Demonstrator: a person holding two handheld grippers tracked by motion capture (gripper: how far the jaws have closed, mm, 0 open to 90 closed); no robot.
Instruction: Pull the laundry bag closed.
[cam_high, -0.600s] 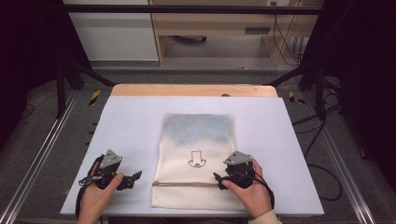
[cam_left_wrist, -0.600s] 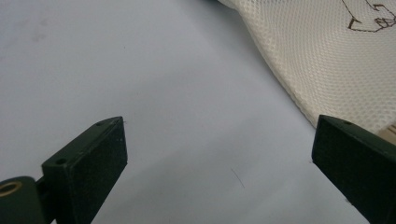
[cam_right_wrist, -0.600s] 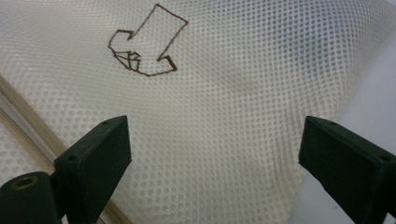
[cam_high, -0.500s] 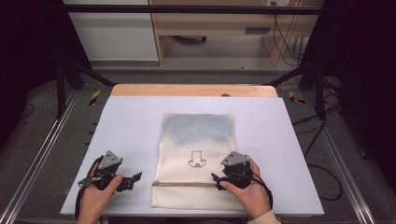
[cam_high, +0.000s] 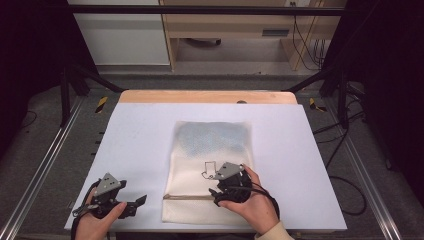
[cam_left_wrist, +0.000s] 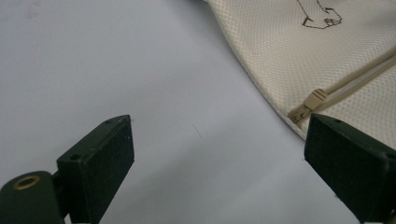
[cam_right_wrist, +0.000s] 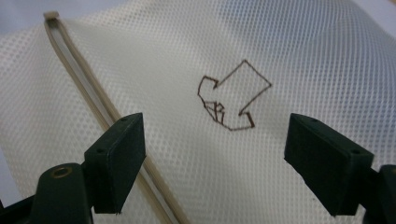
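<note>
We see the right gripper (cam_high: 220, 192) resting over the near part of a cream mesh bag (cam_high: 212, 150), its jaws spread wide and holding nothing. In the right gripper view (cam_right_wrist: 215, 168) those jaws stand either side of a small brown outline drawing (cam_right_wrist: 231, 95) stitched or printed on the mesh; it is an angular, arrow-like shape, and we can read no letters or brand on it. The bag's beige zipper (cam_right_wrist: 88, 100) runs slantwise past the jaw at the left of that view.

The left gripper (cam_high: 135, 204) sits low on the white desk (cam_high: 140, 135), just beside the bag's near left corner and apart from it. Its jaws are likewise wide apart and empty. In the left gripper view (cam_left_wrist: 217, 156) we see bare desk between them, with the zipper's end tab (cam_left_wrist: 308, 103) close above the jaw at the right.

The bag lies flat at the middle of the desk, its far end showing a bluish-grey patch (cam_high: 212, 134) through the mesh.
</note>
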